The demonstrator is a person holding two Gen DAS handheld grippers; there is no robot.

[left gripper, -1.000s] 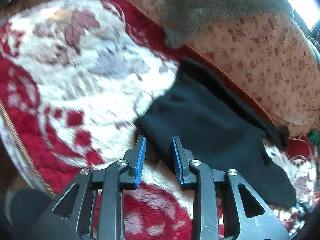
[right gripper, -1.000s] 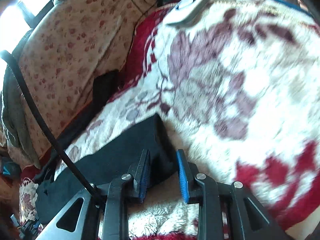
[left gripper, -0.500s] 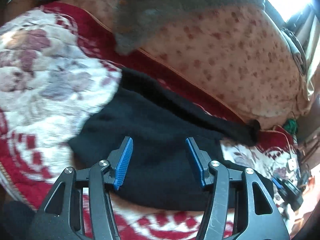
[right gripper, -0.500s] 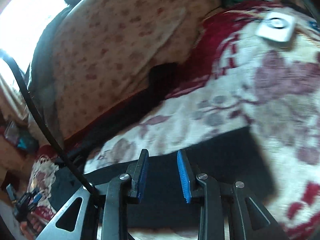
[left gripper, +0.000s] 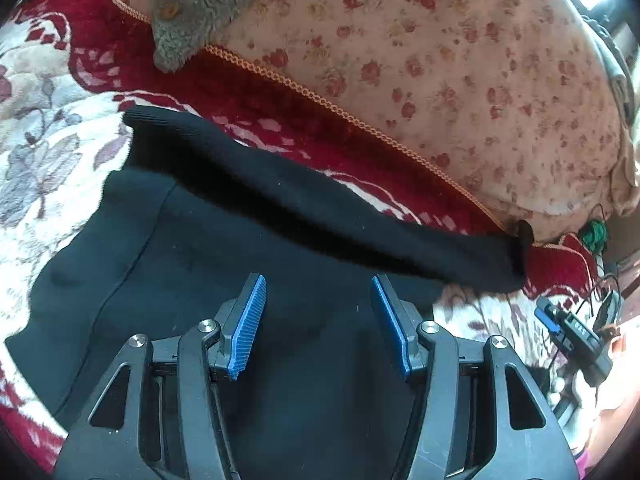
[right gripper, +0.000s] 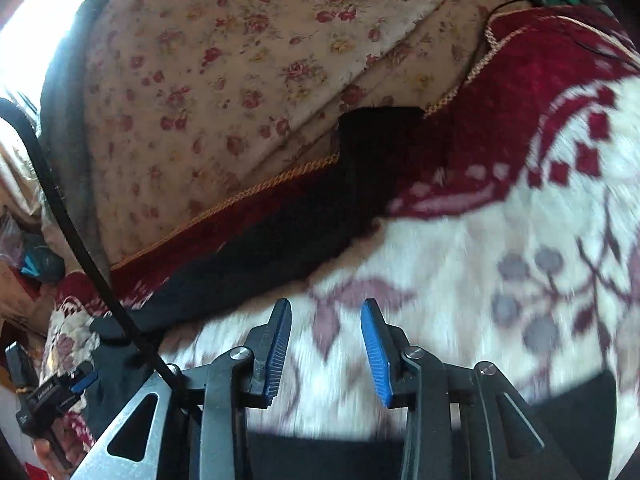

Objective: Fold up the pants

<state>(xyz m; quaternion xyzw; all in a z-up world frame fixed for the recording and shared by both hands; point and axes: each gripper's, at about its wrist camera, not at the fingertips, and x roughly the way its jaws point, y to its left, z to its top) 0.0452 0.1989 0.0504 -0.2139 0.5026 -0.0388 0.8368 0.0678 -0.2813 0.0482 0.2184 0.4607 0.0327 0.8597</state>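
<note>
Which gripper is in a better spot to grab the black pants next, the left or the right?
Probably the left. The left gripper is open right over the black pants. The right gripper is open too, but only the flowered blanket lies between its fingers.

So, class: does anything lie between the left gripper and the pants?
Nothing visible does. The left gripper is open directly over the black pants, with only dark cloth showing between its fingers. The grey garment lies well beyond, up on the floral cushion.
</note>
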